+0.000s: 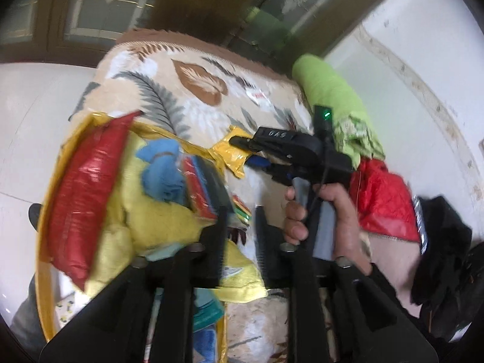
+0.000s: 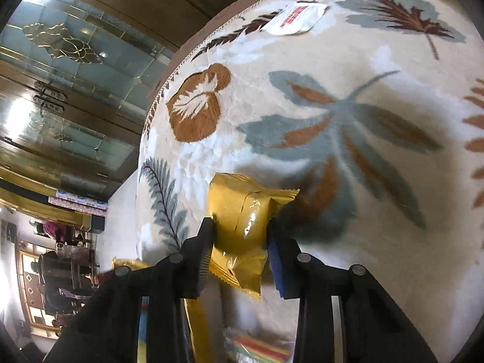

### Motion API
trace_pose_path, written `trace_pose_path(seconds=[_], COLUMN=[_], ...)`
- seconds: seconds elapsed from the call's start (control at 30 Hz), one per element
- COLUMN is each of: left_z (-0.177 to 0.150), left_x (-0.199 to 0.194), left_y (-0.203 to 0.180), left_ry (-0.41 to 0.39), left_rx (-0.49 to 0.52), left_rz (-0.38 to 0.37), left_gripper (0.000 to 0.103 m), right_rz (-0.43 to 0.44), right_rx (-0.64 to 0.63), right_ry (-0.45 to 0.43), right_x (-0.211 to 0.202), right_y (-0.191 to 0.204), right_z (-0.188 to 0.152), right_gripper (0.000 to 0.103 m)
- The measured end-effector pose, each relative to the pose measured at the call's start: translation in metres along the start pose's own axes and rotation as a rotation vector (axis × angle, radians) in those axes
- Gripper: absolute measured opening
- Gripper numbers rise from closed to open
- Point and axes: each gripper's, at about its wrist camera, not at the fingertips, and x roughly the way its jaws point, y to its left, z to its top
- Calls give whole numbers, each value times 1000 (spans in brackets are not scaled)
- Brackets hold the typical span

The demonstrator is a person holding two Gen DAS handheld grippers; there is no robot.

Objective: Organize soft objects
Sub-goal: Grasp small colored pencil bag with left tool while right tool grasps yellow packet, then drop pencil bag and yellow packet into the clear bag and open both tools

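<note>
Your right gripper [image 2: 239,236] clamps the gold packet [image 2: 242,208], lengthwise toward lower frame; your left gripper [image 1: 240,211] hangs parted, empty, further off.

I read only "GAS", upside down, on top of the right gripper [image 1: 246,151] at my two o'clock. Red print on the white sachet [image 2: 295,18] is illegible.

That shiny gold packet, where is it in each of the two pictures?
Left wrist view: the gold packet sits just right of centre, at the tips of the right hand-held gripper.
Right wrist view: the gold packet is low in the middle, between the gripper's fingers.
Shared landmark: the brown leaf on the rug.
</note>
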Motion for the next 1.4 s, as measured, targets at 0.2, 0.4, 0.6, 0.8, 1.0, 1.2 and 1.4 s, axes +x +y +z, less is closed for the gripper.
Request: trace_pose_path(seconds=[0.2, 0.4, 0.6, 0.8, 1.0, 1.2, 1.4], left_z=[0, 14, 24, 24, 30, 24, 6], left_x=[46, 117, 163, 165, 171, 174, 158], left_y=[-26, -45, -33, -39, -37, -43, -47], left_ry=[122, 320, 444, 430, 364, 362, 391], left_rx=[-1, -32, -176, -194, -217, -98, -30], left_rz=[-27, 137, 220, 337, 434, 516, 369], left_gripper=[45, 45, 45, 45, 45, 18, 10], right_rz=[14, -40, -38, -37, -35, -38, -45], right_rx=[28, 71, 87, 82, 69, 59, 57], right_ry=[-114, -196, -198, -184, -183, -183, -183], right_x=[-72, -124, -139, -140, -142, -146, -147], right_y=[-36, -73, -91, -98, -98, -98, -99], right_z=[-24, -68, -98, -115, -127, -136, -142], right_gripper=[34, 34, 34, 34, 34, 34, 34])
